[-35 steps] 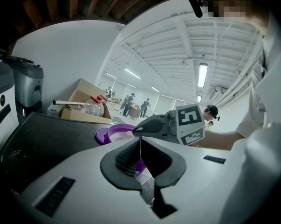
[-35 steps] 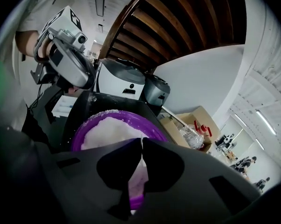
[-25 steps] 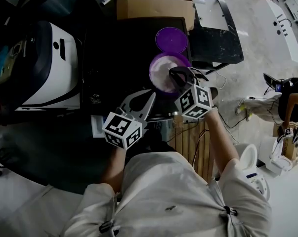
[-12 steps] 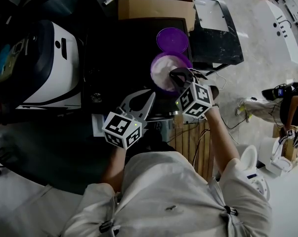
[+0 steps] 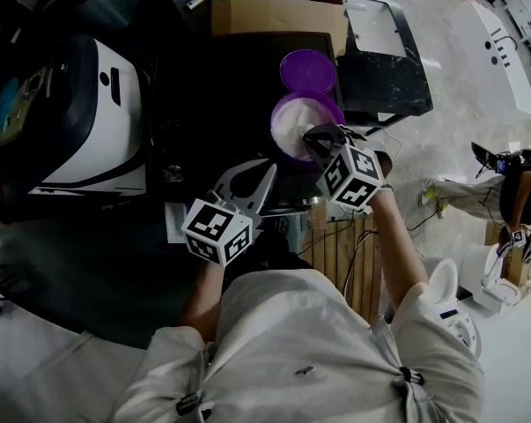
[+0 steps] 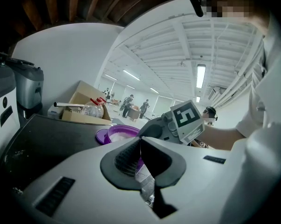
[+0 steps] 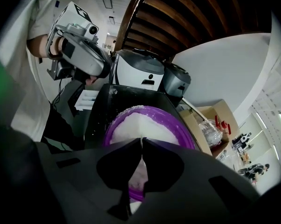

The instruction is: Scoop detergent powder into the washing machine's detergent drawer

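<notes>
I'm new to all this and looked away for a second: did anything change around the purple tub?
Barely. The right gripper edged slightly further over the tub of powder, jaws shut; nothing was picked up or let go. The left gripper and the lid stayed put.

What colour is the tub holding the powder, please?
Purple tub, clearest in the right gripper view.

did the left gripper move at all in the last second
No. In the head view the left gripper sits in the same spot, just as far below and left of the purple lid as before.
</notes>
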The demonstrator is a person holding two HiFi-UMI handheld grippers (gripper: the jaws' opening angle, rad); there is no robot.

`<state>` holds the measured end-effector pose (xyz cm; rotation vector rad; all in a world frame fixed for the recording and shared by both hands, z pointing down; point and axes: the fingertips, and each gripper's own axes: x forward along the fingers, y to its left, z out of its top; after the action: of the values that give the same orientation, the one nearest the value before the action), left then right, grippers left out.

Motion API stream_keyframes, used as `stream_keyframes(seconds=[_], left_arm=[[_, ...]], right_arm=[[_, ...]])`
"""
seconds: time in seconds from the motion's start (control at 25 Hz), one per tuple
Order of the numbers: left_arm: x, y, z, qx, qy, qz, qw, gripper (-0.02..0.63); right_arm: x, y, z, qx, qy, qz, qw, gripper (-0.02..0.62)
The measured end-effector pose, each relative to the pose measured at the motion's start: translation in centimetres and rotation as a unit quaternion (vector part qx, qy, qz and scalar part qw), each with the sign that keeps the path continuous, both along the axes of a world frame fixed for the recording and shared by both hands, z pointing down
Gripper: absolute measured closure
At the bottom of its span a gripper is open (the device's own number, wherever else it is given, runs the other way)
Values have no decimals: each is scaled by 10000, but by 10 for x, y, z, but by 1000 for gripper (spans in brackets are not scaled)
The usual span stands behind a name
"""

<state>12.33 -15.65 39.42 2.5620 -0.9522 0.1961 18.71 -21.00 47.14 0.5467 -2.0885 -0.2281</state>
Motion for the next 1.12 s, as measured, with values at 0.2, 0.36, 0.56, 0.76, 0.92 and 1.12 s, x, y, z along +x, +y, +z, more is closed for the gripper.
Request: stream_keyframes(seconds=[0.2,0.36,0.56,0.76,0.92,1.12], left_arm=[[-4,2,-1,13,9,5,10000,586],[-5,4,-2,29,19,28,10000,586],[-4,6,-5,68,31,66,9999,586],[-7,8,-7,97,19,75,9999,586],[-8,9,-8,115,23,69,9999,586],[-7,9,-11,151,20,69,9999,586]], right_arm=[[-1,7,-1,-211,-120,74,9997,583],[-2,11,-3,-402,-284,170,9986,583],[-3,16,-5,-535,-312,174,9979,583],[-4,20,-11,-714,-581,336,9952,583],[-4,24,-16,-854,-890,460,9913,583],[-4,25,-23,-1057,-1505,719,9803,583]])
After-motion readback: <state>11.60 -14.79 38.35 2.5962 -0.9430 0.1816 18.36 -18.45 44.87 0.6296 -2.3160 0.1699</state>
